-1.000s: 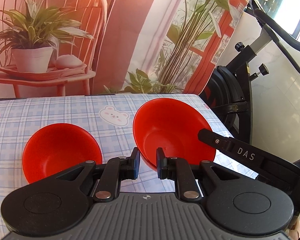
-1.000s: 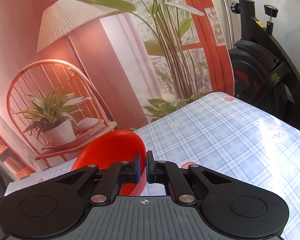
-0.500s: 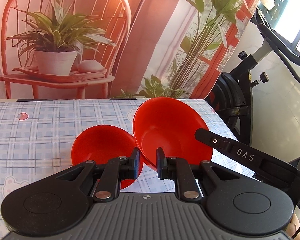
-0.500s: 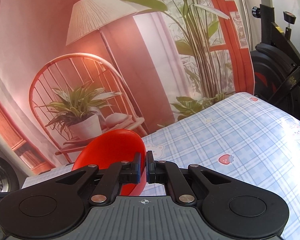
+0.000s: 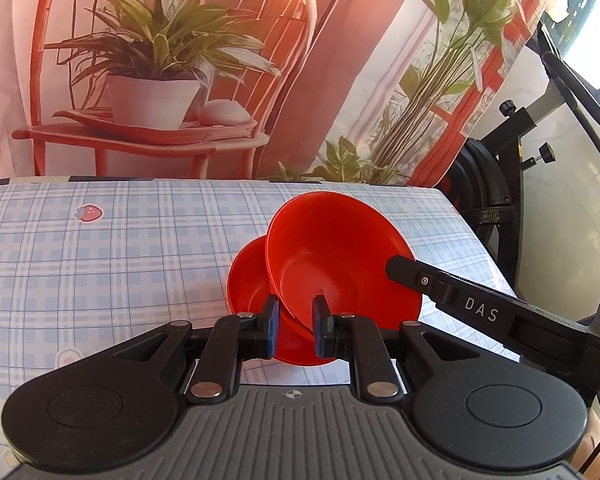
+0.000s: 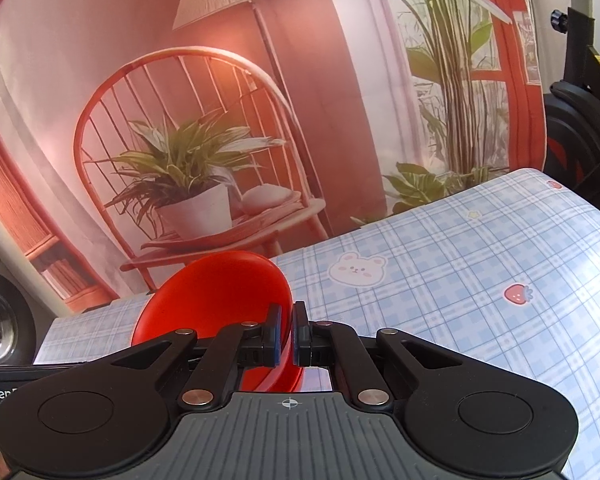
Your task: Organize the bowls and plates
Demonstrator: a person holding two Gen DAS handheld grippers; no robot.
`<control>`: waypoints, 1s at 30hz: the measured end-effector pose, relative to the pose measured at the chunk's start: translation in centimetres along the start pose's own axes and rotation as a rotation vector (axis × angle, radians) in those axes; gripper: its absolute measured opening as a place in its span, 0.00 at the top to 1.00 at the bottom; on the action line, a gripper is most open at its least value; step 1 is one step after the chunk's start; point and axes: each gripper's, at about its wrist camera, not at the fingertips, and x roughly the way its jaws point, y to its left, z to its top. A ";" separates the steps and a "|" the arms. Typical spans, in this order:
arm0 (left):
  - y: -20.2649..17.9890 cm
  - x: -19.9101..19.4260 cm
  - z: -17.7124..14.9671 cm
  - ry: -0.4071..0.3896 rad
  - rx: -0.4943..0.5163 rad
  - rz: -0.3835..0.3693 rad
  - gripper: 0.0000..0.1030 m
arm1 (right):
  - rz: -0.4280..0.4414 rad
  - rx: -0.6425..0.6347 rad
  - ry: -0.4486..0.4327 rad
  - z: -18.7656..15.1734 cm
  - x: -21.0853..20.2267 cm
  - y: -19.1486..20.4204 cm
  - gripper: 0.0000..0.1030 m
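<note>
Holding a tilted red bowl (image 5: 340,264) by its near rim, your left hand-held gripper (image 5: 294,330) has its two fingers clamped on that rim, one pad inside the bowl and one outside. Just left of it and partly behind it lies a second red bowl (image 5: 246,280), sitting low on the bench (image 5: 120,264); the held bowl overlaps its right side, though you cannot tell from this view whether the two touch. The bench wears a pale blue checked cloth with a strawberry print (image 5: 88,213) at the far left. To the right, your right hand-held gripper reaches in from the side, and one black finger (image 5: 416,276) lies against the right wall of the held bowl. Past the bench's right edge stands a black exercise bike (image 5: 496,200).

In the right wrist view, your right hand-held gripper (image 6: 287,334) is pressed together on the thin wall of the red bowl (image 6: 216,292), which stands steeply on edge with its hollow facing left. Right of it the checked cloth shows a bear face (image 6: 356,270) and another strawberry (image 6: 518,294). A printed backdrop (image 6: 188,128) of a red chair with a potted plant hangs behind the far edge.
</note>
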 end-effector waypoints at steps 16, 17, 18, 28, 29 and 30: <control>1.9 1.5 -0.6 0.039 -0.007 0.000 0.82 | -0.044 -0.062 0.056 -1.3 2.8 1.4 0.95; 1.9 1.6 -0.6 0.040 -0.006 0.001 0.82 | -0.046 -0.063 0.058 -1.3 2.9 1.4 0.95; 1.8 1.6 -0.6 0.041 -0.006 0.002 0.82 | -0.048 -0.065 0.060 -1.4 2.9 1.4 0.95; 1.9 2.2 -0.6 0.047 -0.012 0.006 0.82 | -0.056 -0.067 0.063 -1.9 3.2 1.1 0.95; 2.0 2.2 -0.6 0.048 -0.018 0.006 0.82 | -0.057 -0.068 0.062 -1.9 3.2 1.1 0.95; 2.1 2.2 -0.6 0.051 -0.023 0.010 0.82 | -0.058 -0.069 0.062 -1.9 3.2 1.1 0.95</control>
